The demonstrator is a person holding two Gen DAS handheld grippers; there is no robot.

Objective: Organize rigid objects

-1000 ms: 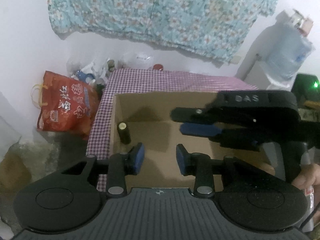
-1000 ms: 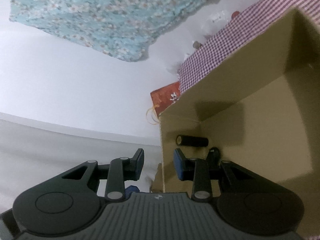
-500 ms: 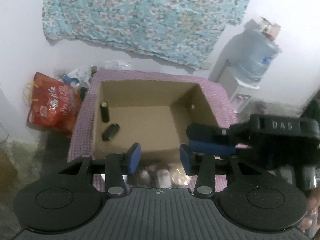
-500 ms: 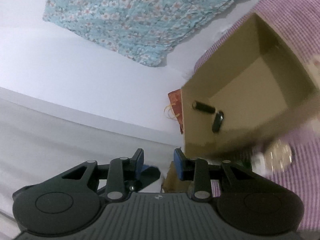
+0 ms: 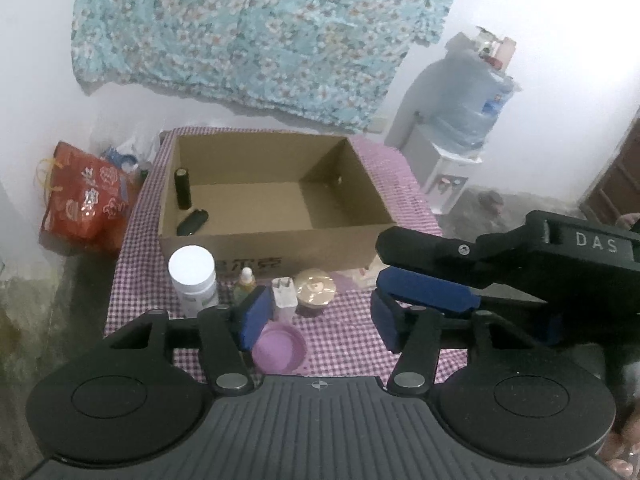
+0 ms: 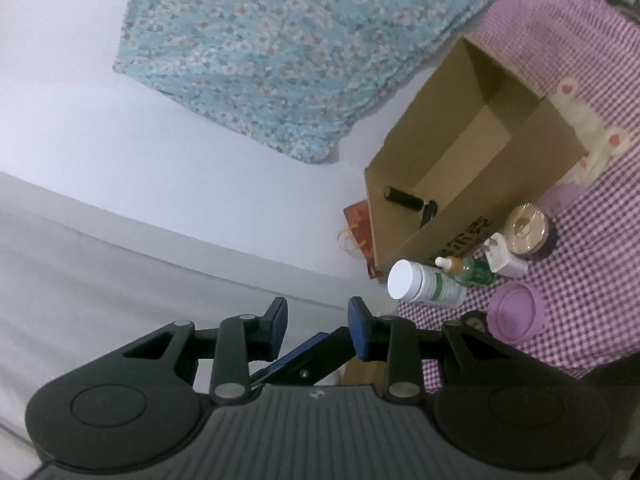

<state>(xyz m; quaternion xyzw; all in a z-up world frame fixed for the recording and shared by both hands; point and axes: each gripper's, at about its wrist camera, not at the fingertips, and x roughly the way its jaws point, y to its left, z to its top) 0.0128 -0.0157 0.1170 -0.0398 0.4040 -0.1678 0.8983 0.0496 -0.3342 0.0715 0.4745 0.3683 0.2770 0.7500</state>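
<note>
An open cardboard box stands on a purple checked table. Two dark cylinders lie in its left end. In front stand a white-capped bottle, a small dropper bottle, a white plug, a gold-lidded jar and a purple lid. My left gripper is open and empty above the front row. My right gripper is open and empty; its fingers reach in from the right.
A red bag sits on the floor left of the table. A water dispenser with a blue jug stands at the back right. A floral cloth hangs on the wall behind. A pink-spotted item lies by the box's right side.
Both grippers have pulled back and up from inside the box. The second dark cylinder now lies in the box, and the row of items in front has come into view.
</note>
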